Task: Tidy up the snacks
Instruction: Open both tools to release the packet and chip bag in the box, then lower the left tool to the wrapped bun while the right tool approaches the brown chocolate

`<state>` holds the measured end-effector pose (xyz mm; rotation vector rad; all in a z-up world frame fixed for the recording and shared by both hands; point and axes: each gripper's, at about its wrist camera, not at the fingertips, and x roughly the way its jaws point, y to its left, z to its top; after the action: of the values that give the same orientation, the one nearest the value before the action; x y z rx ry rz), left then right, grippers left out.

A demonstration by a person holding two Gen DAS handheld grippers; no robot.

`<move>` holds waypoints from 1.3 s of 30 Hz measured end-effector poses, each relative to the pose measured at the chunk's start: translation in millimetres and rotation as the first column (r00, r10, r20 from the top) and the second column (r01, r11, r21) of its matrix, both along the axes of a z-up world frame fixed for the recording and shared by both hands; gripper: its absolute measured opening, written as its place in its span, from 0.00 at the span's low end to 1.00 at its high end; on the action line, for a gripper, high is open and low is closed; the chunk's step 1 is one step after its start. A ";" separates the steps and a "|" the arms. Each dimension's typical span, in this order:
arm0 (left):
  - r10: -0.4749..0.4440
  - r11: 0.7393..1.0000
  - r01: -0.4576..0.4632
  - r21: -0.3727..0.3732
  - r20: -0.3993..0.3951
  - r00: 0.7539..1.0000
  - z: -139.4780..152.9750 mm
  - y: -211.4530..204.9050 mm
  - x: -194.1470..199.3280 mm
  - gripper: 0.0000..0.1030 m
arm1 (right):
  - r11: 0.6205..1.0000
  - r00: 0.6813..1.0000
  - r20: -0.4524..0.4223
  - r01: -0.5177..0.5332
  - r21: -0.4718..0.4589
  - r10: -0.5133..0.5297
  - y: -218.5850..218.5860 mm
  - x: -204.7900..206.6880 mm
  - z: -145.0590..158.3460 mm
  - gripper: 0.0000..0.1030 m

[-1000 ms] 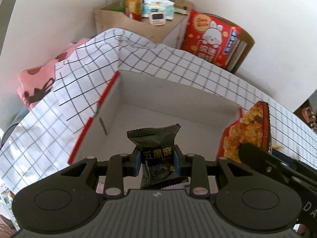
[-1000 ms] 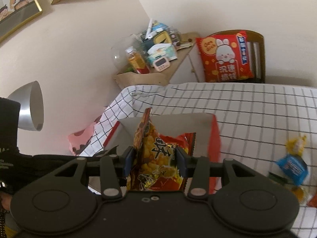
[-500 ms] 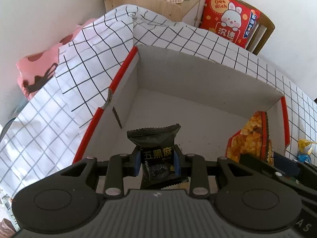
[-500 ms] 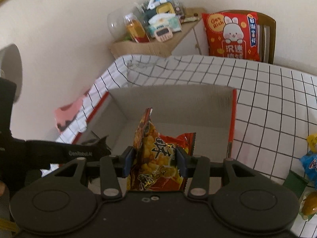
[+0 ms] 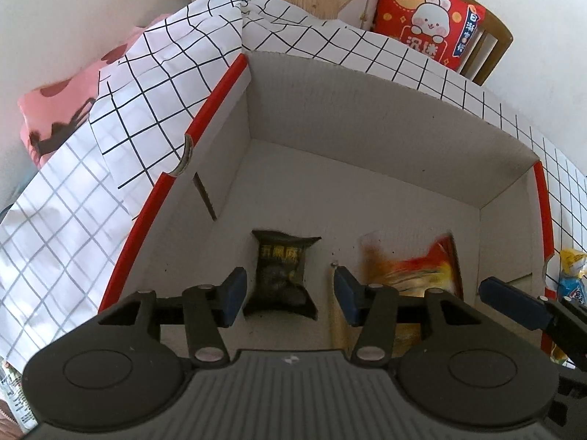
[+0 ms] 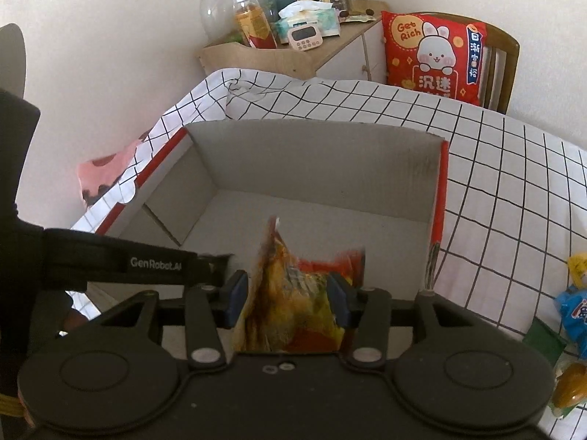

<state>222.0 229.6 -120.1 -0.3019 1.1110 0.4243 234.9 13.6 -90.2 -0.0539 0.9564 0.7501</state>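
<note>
Both tools hang over the open cardboard box (image 5: 422, 168) on the checked table (image 6: 495, 168), because the snacks go in there. The left tool (image 5: 288, 293) has just been opening; its jaws stand wide and clear of the black snack pack (image 5: 280, 271), which looks blurred, dropping or just landed on the box floor. The right tool (image 6: 288, 297) has just been opening a little too, and the orange chip bag (image 6: 293, 308) is between its jaws, looking blurred and maybe slipping.

Only the right view shows more snacks (image 6: 576, 308) waiting on the table. Only the left view shows the black pack.
</note>
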 end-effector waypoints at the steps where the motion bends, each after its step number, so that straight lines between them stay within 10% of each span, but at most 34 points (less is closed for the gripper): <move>1: 0.004 1.000 -0.004 -0.004 0.002 1.000 0.8 0.9 -0.9 0.54 | 1.000 1.000 0.002 0.000 -0.003 0.000 0.3 0.1 0.1 0.48; 23: -0.094 0.995 0.083 0.063 0.202 0.975 66.7 -51.5 -55.3 0.61 | 0.992 0.996 0.074 0.039 0.121 -0.048 -68.5 -35.6 58.6 0.81; 39: -0.270 0.963 0.257 0.085 0.296 0.916 80.3 -148.8 -77.5 0.80 | 0.976 0.977 0.120 0.158 0.152 -0.177 -181.1 -68.9 73.4 0.87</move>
<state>144.6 80.8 -39.8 -0.1670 0.8220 0.1537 166.1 -167.4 -16.8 0.0994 0.7683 0.6473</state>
